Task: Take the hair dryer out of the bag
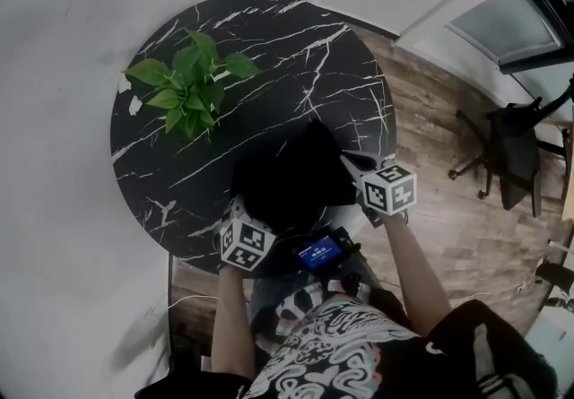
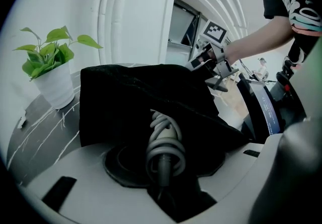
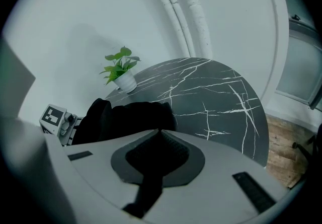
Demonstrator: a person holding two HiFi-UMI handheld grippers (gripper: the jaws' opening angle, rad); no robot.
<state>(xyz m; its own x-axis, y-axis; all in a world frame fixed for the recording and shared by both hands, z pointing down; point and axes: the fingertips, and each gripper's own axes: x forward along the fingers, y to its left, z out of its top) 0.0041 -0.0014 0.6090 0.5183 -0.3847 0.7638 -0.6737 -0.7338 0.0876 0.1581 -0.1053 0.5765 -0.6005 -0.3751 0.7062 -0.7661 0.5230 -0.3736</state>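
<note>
Extraction step underway: we're clamping left gripper (image 1: 242, 213) on the coiled cord (image 2: 166, 150) of the hair dryer (image 2: 162, 123), sitting just inside the bag (image 1: 287, 177) mouth. Right gripper (image 1: 352, 162) is pinching the bag's edge. Next, we reckon, pulling it clear while anchoring fabric.

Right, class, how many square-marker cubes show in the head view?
2. One black-and-white marker cube at the round black marble table's near edge; the other cube right of the black fabric bag. None seems hidden.
</note>
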